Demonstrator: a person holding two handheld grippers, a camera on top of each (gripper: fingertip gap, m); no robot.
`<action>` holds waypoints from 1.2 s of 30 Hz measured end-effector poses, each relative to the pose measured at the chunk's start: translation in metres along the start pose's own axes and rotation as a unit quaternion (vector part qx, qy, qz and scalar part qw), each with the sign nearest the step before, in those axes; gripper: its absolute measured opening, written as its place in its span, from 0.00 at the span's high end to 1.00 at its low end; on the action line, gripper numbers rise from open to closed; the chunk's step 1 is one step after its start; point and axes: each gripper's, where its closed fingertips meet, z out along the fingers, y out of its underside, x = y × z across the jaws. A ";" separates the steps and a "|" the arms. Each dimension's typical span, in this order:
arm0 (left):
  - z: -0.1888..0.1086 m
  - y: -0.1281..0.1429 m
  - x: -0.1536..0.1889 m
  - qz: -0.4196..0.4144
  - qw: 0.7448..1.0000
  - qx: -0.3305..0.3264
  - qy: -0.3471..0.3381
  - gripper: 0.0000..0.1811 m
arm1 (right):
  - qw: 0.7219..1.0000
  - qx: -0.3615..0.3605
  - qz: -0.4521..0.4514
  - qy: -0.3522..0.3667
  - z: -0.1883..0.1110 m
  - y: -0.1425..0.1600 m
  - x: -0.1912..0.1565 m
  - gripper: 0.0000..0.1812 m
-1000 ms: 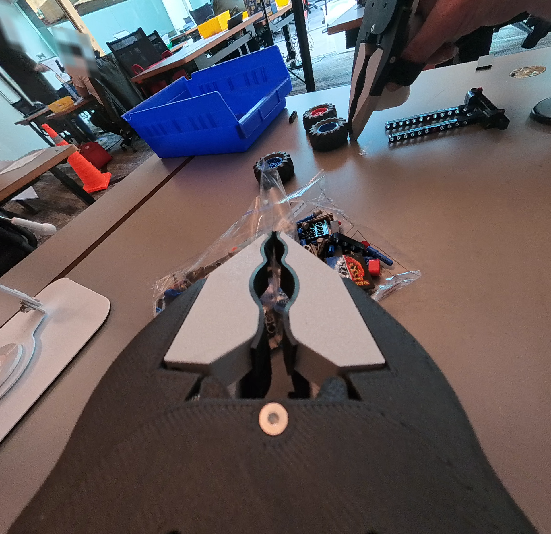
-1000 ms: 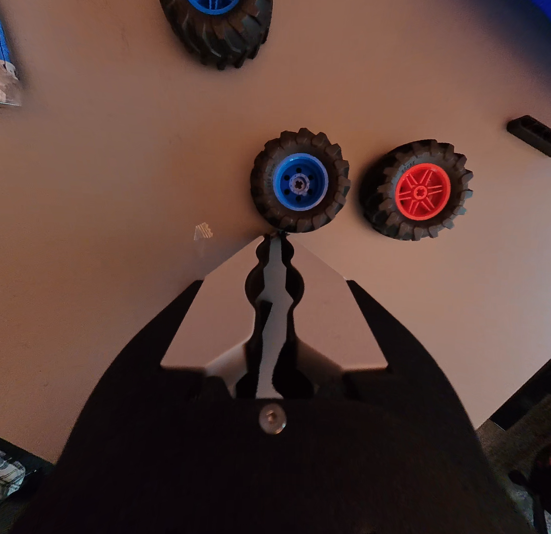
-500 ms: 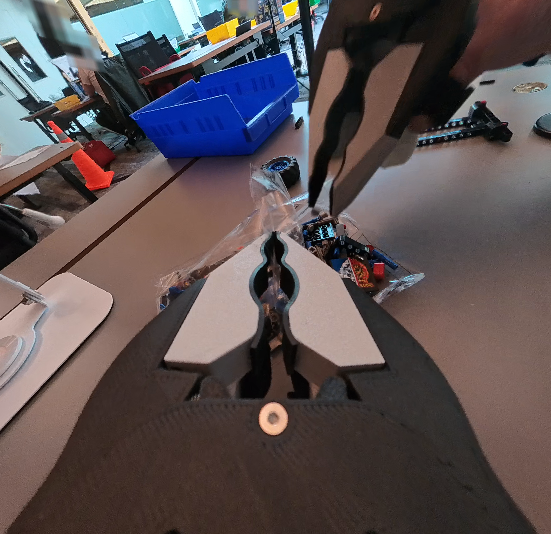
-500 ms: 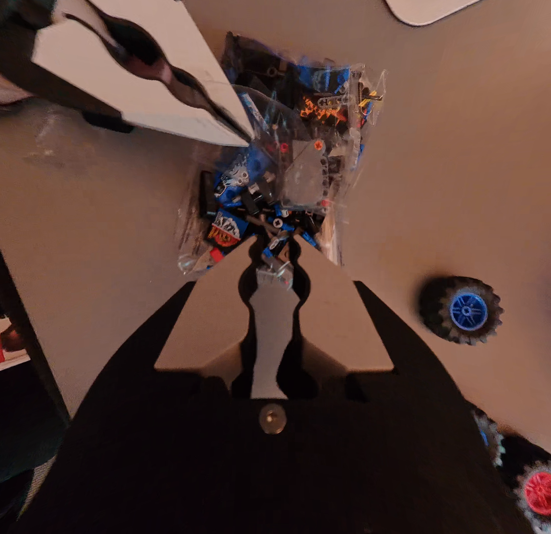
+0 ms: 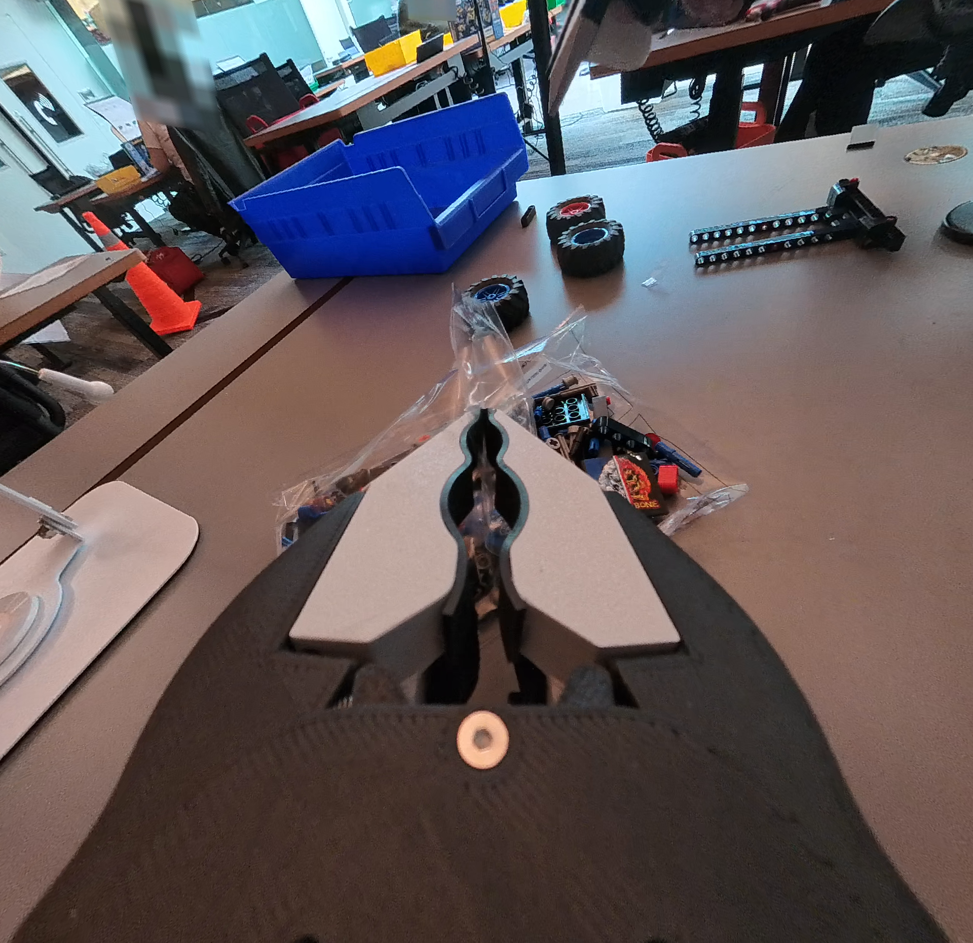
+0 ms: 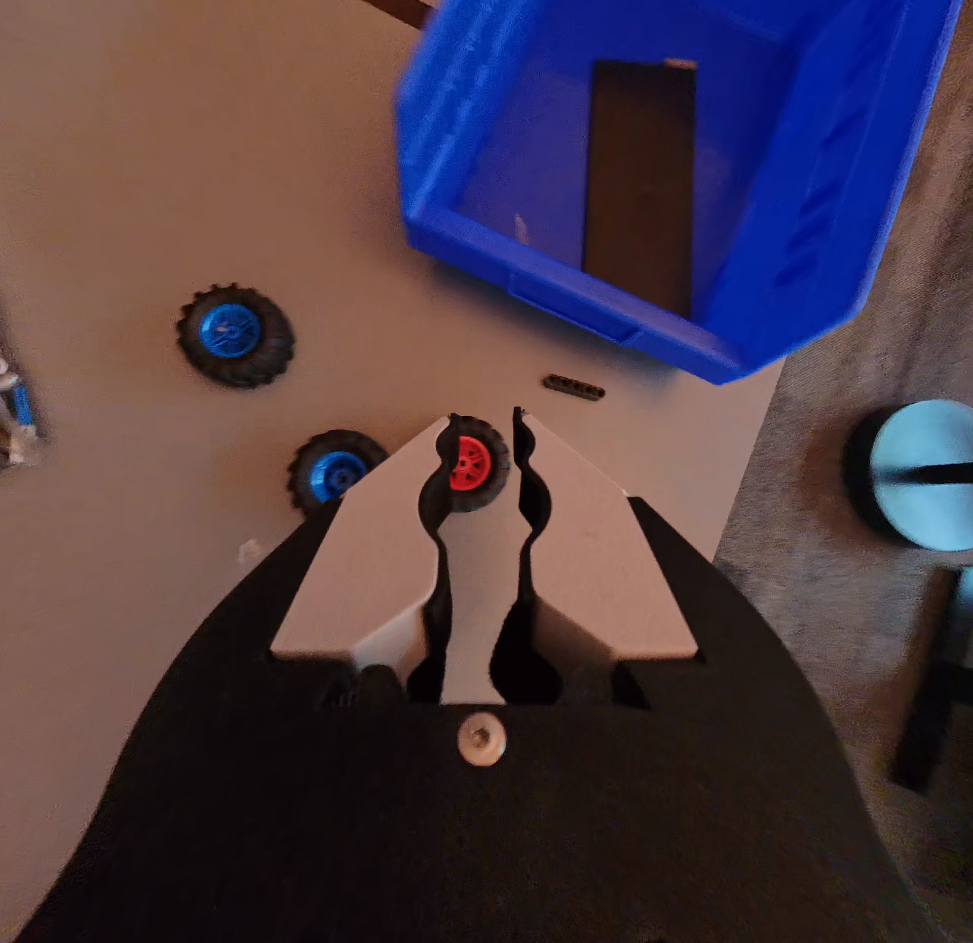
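My left gripper (image 5: 485, 413) is shut on the top of a clear plastic bag (image 5: 595, 443) of small toy brick parts, which lies on the brown table (image 5: 790, 443). My right gripper (image 6: 484, 414) is open and empty, held high over the table and looking down. A red-hubbed wheel (image 6: 471, 464) shows far below between its fingers. Two blue-hubbed wheels (image 6: 331, 475) (image 6: 234, 333) lie to the left of the red one. The left wrist view shows the same wheels (image 5: 575, 213) (image 5: 591, 241) (image 5: 497, 299) beyond the bag, and the right gripper's edge (image 5: 571, 43) at the top.
A blue bin (image 5: 395, 201) (image 6: 790, 233) stands at the table's far edge with a dark strip (image 6: 637, 180) inside. A small black beam (image 6: 574, 387) lies near it. A long black beam assembly (image 5: 790, 233) lies at the right. A white stand base (image 5: 105, 538) is at the left. Some 35 cm of space lies between my two pairs of fingers.
My right gripper moved from beside a blue wheel to over the bag, then rose high above the wheels near the bin and opened. My left gripper stayed shut on the bag.
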 end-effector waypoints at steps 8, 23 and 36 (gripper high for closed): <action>0.002 0.003 0.001 0.001 1.000 -0.005 0.004 1.00 | 0.999 -0.022 -0.002 0.024 0.071 0.028 0.059 0.86; 0.005 0.005 0.002 0.001 1.000 -0.009 0.009 1.00 | 0.998 -0.030 0.030 -0.053 0.105 0.040 0.049 0.96; 0.000 -0.002 -0.005 -0.016 1.000 0.010 -0.003 1.00 | 0.979 0.047 -0.071 -0.183 -0.008 -0.005 -0.133 0.97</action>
